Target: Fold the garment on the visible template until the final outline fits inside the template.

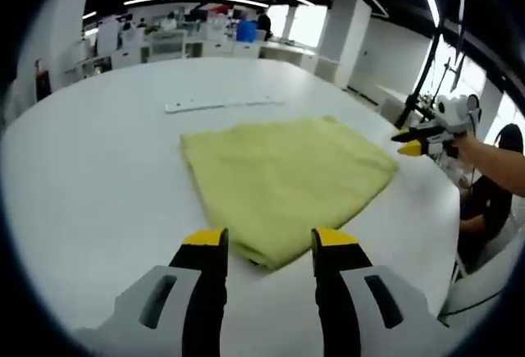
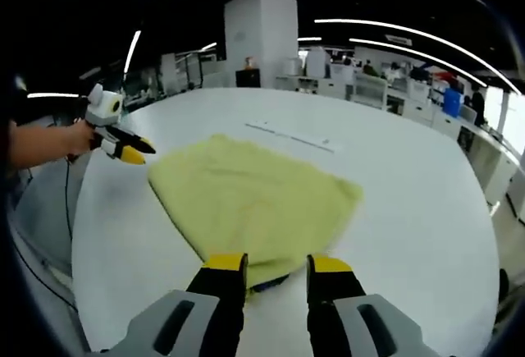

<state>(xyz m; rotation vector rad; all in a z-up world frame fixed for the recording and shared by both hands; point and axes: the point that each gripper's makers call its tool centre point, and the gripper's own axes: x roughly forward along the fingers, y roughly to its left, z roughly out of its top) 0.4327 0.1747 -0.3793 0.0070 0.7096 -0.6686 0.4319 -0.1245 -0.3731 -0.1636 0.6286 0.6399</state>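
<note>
The yellow-green garment (image 1: 287, 180) lies folded into a rough four-sided shape on the white table (image 1: 90, 176), its layered edge turned toward the left gripper (image 1: 267, 246). In the left gripper view that near corner sits at 12 o'clock from the jaws, just beyond the yellow tips, which stand apart and hold nothing. The right gripper (image 1: 410, 142) hangs at about 3 o'clock of the cloth, just off its far corner; its tips look nearly together, though whether they pinch fabric cannot be told.

In the right gripper view the garment (image 2: 246, 201) again lies straight ahead, its nearest edge between the released jaws of the right gripper (image 2: 277, 265), with a dark sliver under that edge. The left gripper (image 2: 131, 150) hovers at 10 o'clock by the cloth's corner. A pale strip (image 1: 221, 104) lies beyond the garment at 12 o'clock. No template outline is distinguishable.
</note>
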